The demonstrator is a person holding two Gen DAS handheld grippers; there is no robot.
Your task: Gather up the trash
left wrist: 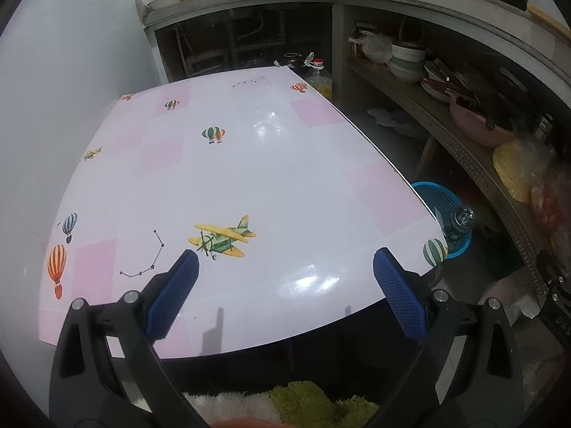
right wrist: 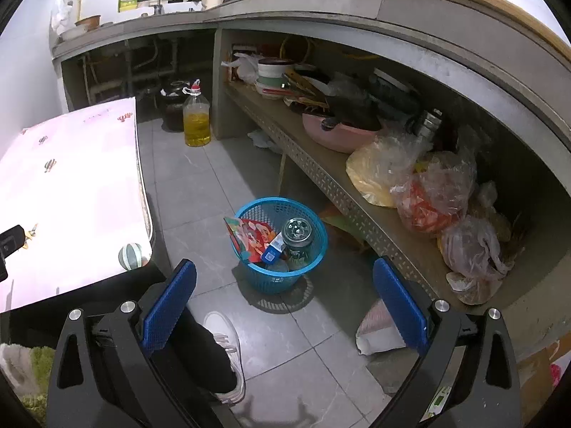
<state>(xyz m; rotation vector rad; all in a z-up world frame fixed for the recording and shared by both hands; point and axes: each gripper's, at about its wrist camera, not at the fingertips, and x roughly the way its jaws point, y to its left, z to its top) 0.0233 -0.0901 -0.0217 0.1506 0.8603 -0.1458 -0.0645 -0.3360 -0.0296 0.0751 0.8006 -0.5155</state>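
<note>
A blue mesh basket (right wrist: pixel 310 260) stands on the grey tiled floor beside the table. Inside it lie a red printed wrapper (right wrist: pixel 251 237), a small blue-and-white carton (right wrist: pixel 273 249) and a dark jar with a glass lid (right wrist: pixel 298 235). My right gripper (right wrist: pixel 285 289) hovers above the floor just in front of the basket, open, with nothing between its blue pads. My left gripper (left wrist: pixel 285 278) is open over the near edge of the table (left wrist: pixel 278 164), whose pink-and-white cloth has balloon and plane prints. The basket (left wrist: pixel 440 199) peeks out past the table's right edge.
A concrete counter with a perforated shelf (right wrist: pixel 342 192) runs along the right, loaded with bowls, a pink basin (right wrist: pixel 335 135) and plastic bags (right wrist: pixel 428 192). An oil bottle (right wrist: pixel 196 117) stands on the floor. A person's white shoe (right wrist: pixel 228 353) is near the right gripper.
</note>
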